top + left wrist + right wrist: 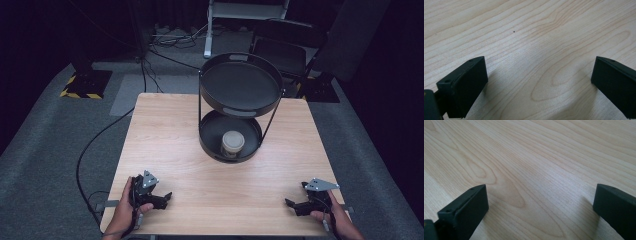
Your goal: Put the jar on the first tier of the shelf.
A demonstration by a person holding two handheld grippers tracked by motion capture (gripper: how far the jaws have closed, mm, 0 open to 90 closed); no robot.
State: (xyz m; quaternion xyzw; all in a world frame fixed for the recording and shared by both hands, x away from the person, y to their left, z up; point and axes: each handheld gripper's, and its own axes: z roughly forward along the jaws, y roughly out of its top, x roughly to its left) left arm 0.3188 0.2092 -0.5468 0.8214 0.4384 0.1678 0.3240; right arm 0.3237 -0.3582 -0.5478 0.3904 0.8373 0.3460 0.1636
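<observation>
A two-tier rack [240, 107] stands at the table's [165, 145] upper centre; a cup [232, 144] sits in its lower tray.

A light wooden table [175, 140] stands on grey carpet; toward its far edge sits a black two-tier round stand [240, 87], its upper tray bare; a pale lidded cup [232, 144] rests in the lower tray [210, 142]; at the near left corner a hand holds the left gripper [162, 196], at the near right corner another hand holds the right gripper [292, 204]; both grippers point inward, well apart; a black cable [87, 155] trails off the table's left side.
</observation>
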